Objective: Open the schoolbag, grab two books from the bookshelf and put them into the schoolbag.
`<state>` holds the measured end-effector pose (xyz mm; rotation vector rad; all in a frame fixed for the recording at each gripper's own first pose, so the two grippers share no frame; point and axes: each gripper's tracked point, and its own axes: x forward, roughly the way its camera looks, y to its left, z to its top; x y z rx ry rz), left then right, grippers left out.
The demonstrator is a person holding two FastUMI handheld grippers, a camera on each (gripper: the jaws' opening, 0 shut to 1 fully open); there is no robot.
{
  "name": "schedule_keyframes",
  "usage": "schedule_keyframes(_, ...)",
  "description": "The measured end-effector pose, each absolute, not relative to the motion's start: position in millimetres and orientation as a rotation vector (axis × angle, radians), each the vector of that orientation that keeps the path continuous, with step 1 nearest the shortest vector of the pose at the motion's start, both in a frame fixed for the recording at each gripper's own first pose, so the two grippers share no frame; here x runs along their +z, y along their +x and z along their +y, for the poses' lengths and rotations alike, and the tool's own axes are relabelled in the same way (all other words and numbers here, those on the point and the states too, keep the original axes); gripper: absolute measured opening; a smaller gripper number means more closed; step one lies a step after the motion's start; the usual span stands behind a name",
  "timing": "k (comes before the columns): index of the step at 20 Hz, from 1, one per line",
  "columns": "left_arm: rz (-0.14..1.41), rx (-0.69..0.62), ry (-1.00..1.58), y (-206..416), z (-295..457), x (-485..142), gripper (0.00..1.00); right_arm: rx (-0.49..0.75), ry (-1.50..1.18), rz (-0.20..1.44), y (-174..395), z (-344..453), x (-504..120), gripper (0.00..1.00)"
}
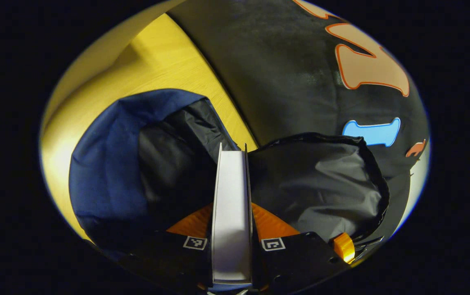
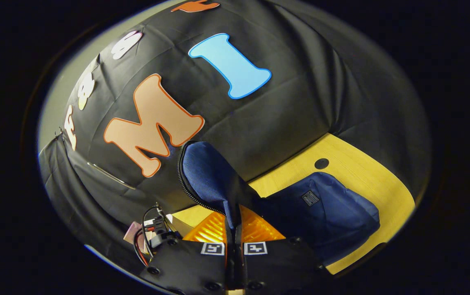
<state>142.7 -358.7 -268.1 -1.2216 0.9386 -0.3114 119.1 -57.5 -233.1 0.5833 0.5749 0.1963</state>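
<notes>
I am working two handheld grippers over a blue schoolbag (image 1: pixel 103 172) that lies on a yellow wooden table (image 1: pixel 165 61), and I place everything here relative to that bag.

In the left gripper view, my left gripper (image 1: pixel 232 229) is clamped on a book (image 1: pixel 230 205). Its jaws are closed to the book's thickness, one finger pressing each cover. The pale page edge faces the camera and runs straight ahead. The book's far end sits right at the bag's open mouth, where the dark lining (image 1: pixel 177 164) shows. I judge the book is held edge-on like this so it can slide down into the opening.

In the right gripper view, my right gripper (image 2: pixel 233 229) has its jaws almost fully closed, pinching a flap (image 2: pixel 210 176) of the bag's blue fabric, with a zipper (image 2: pixel 185 180) along its rim. The flap stands up above the rest of the bag. I judge it is lifted this way to keep the mouth spread wide for the book.

The bag is unzipped. I cannot tell whether another book is already inside.
</notes>
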Motion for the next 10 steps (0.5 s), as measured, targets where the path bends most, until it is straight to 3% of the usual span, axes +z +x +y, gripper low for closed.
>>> schedule_keyframes(10,1.003,-0.244,-1.263,142,-350,-280,0.36,0.177,0.601,0.576,120,-58,-233,0.05)
